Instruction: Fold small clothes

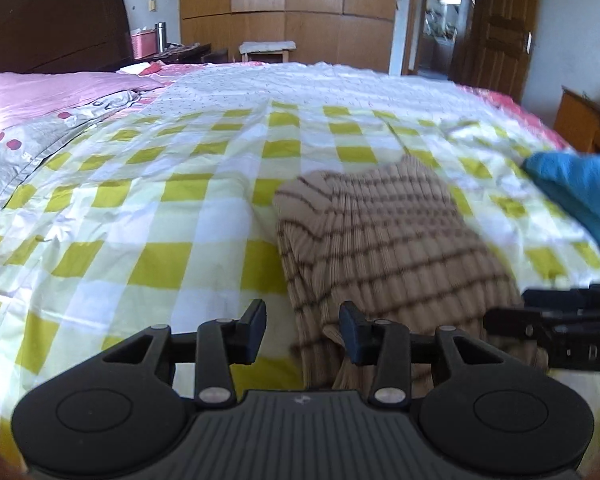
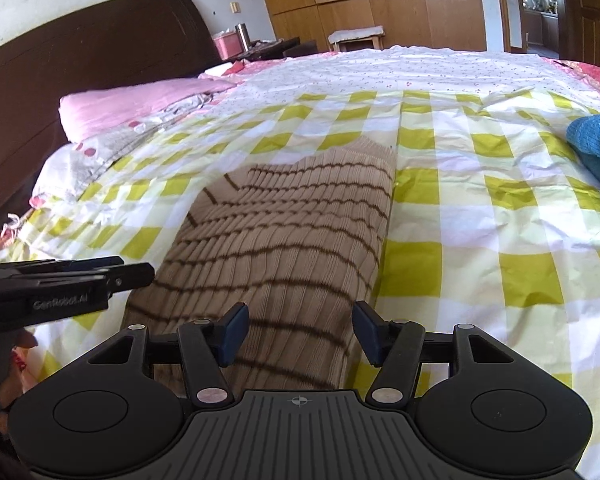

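Observation:
A beige ribbed garment with thin brown stripes (image 1: pixel 388 240) lies folded into a long strip on the yellow-and-white checked bedspread (image 1: pixel 160 220). My left gripper (image 1: pixel 303 330) is open and empty, over the garment's near left edge. In the right wrist view the garment (image 2: pixel 284 232) runs away from my right gripper (image 2: pixel 298 334), which is open and empty above its near end. The left gripper's body shows at the left edge of that view (image 2: pixel 60 284); the right gripper's body shows at the right of the left wrist view (image 1: pixel 560 328).
A blue cloth (image 1: pixel 580 188) lies on the bed to the right, also in the right wrist view (image 2: pixel 598 144). A pink pillow (image 2: pixel 140 108) and dark headboard (image 2: pixel 80 52) are at the left. Wardrobes (image 1: pixel 288 8), a stool (image 1: pixel 266 50) and an open door stand beyond the bed.

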Motion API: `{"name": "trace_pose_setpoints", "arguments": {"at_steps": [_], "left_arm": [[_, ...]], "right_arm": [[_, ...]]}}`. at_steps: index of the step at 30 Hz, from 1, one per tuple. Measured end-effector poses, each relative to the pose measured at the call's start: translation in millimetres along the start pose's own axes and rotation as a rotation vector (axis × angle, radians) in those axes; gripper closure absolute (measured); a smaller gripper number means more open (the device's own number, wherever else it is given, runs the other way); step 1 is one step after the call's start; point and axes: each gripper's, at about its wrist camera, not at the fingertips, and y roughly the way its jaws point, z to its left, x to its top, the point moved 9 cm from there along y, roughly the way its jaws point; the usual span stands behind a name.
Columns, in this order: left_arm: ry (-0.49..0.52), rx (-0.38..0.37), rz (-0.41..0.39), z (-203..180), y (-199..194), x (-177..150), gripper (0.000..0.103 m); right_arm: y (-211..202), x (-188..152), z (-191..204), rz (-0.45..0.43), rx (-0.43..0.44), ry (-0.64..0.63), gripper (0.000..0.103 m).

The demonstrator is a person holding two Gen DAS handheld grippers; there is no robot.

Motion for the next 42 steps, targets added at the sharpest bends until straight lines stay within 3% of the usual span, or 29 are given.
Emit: {"name": "trace_pose_setpoints", "arguments": {"at_steps": [4,7,12,17,22,33,36,42], "left_arm": [[0.042,0.098,0.09,13,15,-26,0.056],[-0.044,0.074,0.141,26,17,-42,0.057],[-0.132,0.033,0.084,33,-4,-40,0.057],[-0.103,0.014,0.081,20,-16,-42,0.056],[-0.057,0.057,0.101,7,-17,-50,0.052],[-0.048,0.128,0.028,1,-38,-49,0.034],[-0.05,0.121,-0.004,-3,-46,-50,0.024],[-0.041,0.131,-0.037,-10,-57,-49,0.016]], "right_arm": [[17,-17,-8,0.073,-0.05,-0.013,0.045],[16,-22,-13,0.088,-0.03,0.038,0.044],[1,-16,-4,0.036,-0.019,0.022,0.044],[-10,-16,4,0.017,-0.02,-0.002,0.044],[-17,-25,8,0.029,-0.006,0.001,0.044],[-26,-39,16,0.033,-0.011,-0.007,0.043],[-27,-42,19,0.034,-0.008,-0.011,0.042],[-29,-47,24,0.041,-0.003,-0.017,0.04]]}}
